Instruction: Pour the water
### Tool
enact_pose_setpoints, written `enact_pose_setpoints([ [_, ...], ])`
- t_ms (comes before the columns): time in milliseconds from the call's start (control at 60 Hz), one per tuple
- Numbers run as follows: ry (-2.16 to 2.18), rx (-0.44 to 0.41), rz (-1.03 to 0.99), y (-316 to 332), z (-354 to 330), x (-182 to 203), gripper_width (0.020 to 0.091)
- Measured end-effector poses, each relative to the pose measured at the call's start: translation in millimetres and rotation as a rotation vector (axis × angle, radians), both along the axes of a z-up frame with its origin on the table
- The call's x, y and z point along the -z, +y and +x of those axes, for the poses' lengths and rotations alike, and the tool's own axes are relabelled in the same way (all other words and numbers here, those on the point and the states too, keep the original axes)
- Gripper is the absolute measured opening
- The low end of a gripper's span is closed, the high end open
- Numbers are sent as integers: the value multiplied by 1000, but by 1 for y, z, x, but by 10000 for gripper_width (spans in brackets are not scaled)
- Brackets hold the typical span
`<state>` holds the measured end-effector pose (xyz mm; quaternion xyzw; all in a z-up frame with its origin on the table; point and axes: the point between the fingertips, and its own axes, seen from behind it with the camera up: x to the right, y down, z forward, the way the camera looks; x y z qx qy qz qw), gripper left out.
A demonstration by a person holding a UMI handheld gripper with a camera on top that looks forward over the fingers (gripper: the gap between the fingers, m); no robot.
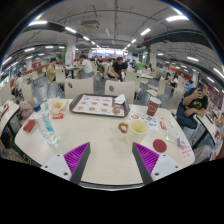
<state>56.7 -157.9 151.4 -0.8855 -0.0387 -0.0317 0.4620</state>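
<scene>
Gripper view
Setting: a large canteen-like hall with rows of ceiling lights, tables and chairs, and several people seated in the background.
Jaws: released, spread wide, nothing between them; the left pad point(76, 156) and the right pad point(158, 161) hang over the near edge of the worktop point(105, 145), with bare surface in the gap.
Gripper point(117, 160): held above the near side of the worktop, well short of every item on it.
Water bottle point(41, 115): clear plastic with a blue cap, upright, beyond and outside the left finger, near the worktop's left side.
Cup point(138, 128): pale yellow, upright, ahead of the right finger, well apart from the bottle.
Tray point(97, 104): rectangular, reddish rim, pale patterned inside, lying at the far middle of the worktop.
Red cup point(153, 106): upright, beyond the pale cup, to the right of the tray.
Small red item point(160, 145): round, flat, just beyond the right finger; what it is cannot be told.
Other items: a small bowl point(57, 104) left of the tray and a red piece point(29, 125) near the bottle, both too small to identify further.
</scene>
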Motion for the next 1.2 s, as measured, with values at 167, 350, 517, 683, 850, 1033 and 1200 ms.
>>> enact_pose_setpoints([
  [167, -9, 22, -17, -6, -3, 5, 850],
  [350, -23, 23, -64, -32, -35, 28, 851],
  [517, 27, -15, -86, -57, -106, 51, 859],
  [683, 78, -85, -47, -50, -198, 60, 851],
  [850, 102, -98, 51, 3, -266, 54, 854],
  [1033, 130, -26, 114, 74, -295, 67, 846],
  [1200, 88, 4, 141, 115, -295, 90, 682],
])
